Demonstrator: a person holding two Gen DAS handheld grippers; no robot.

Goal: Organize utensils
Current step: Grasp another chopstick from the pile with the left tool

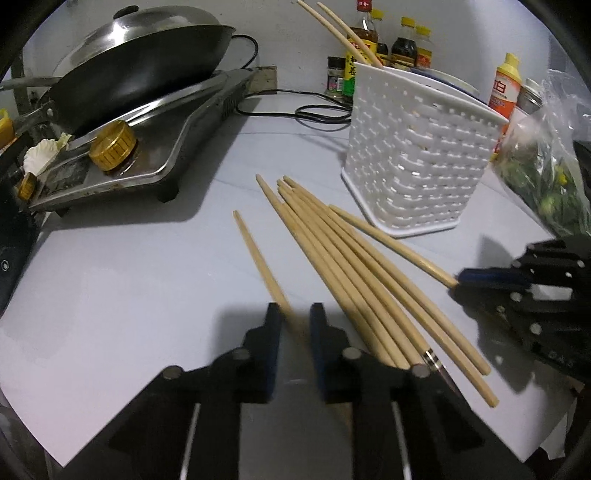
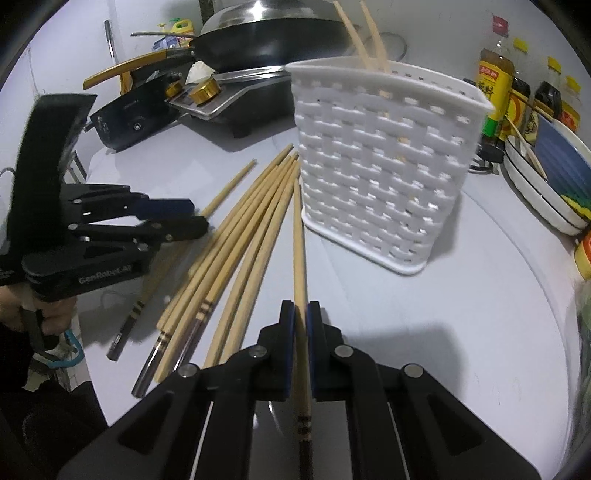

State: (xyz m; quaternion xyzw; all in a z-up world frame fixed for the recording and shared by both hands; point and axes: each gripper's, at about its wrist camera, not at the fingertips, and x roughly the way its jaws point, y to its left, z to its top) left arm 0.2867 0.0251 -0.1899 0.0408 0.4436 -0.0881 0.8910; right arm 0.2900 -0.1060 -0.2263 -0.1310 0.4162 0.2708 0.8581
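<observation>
Several wooden chopsticks (image 1: 354, 266) lie in a loose bundle on the white counter, also in the right wrist view (image 2: 236, 236). A white woven plastic holder (image 1: 417, 147) stands behind them with two chopsticks (image 1: 343, 33) upright in it; it also shows in the right wrist view (image 2: 384, 162). My left gripper (image 1: 295, 314) has its jaws narrowly around a separate chopstick (image 1: 258, 258) lying left of the bundle. My right gripper (image 2: 301, 310) is shut on a single chopstick (image 2: 298, 236) that points toward the holder.
A gas stove (image 1: 147, 147) with a lidded wok (image 1: 140, 62) stands at the back left. Sauce bottles (image 1: 402, 44) line the wall behind the holder. A bag of greens (image 1: 543, 166) lies at the right. Stacked plates (image 2: 546, 177) sit right of the holder.
</observation>
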